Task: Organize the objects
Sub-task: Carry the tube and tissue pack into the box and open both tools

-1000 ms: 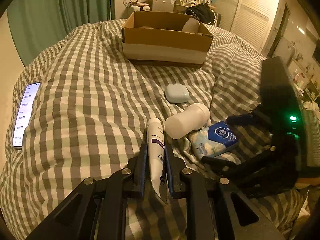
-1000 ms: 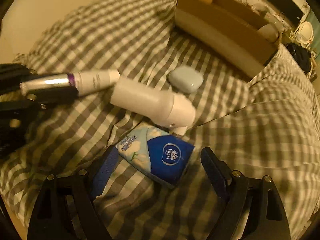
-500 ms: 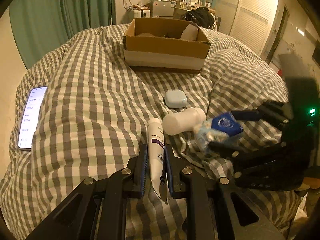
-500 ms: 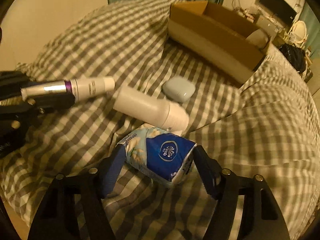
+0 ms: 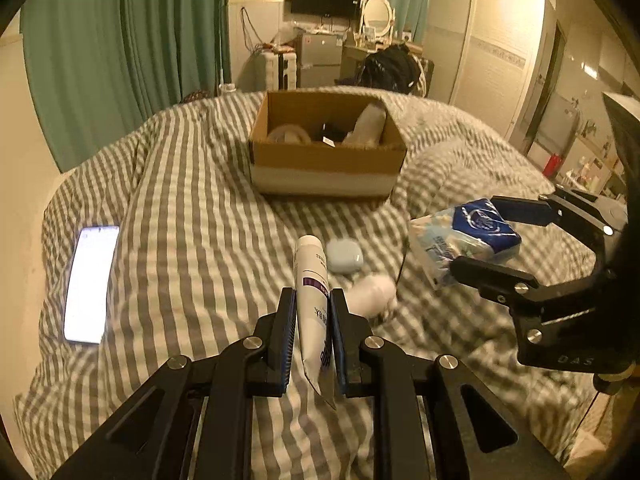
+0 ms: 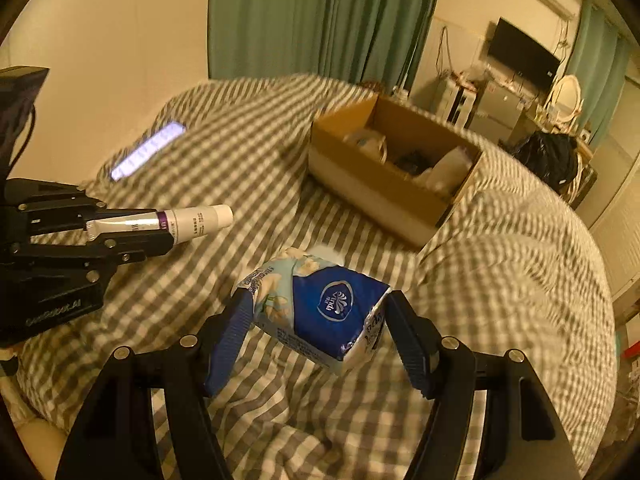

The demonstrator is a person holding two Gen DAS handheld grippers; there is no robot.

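My left gripper (image 5: 312, 300) is shut on a white tube with a purple band (image 5: 310, 272), held above the checked duvet with its cap pointing forward. My right gripper (image 6: 317, 300) is shut on a blue and pale tissue pack (image 6: 324, 304), lifted off the bed; the pack bulges between the blue pads. In the left wrist view the tissue pack (image 5: 464, 236) hangs at the right. An open cardboard box (image 5: 324, 160) holding several items sits further back on the bed. A pale earbud case (image 5: 344, 254) and a white bottle (image 5: 372, 290) lie on the duvet below the tube.
A lit phone (image 5: 92, 284) lies near the bed's left edge. The duvet (image 6: 500, 264) rises in a fold to the right of the box (image 6: 384, 184). Green curtains, a desk with a mirror and a wardrobe stand beyond the bed.
The right gripper closed on the tissue pack and lifted it off the bed. The left gripper rose with the tube. Both views now look more level, towards the box.
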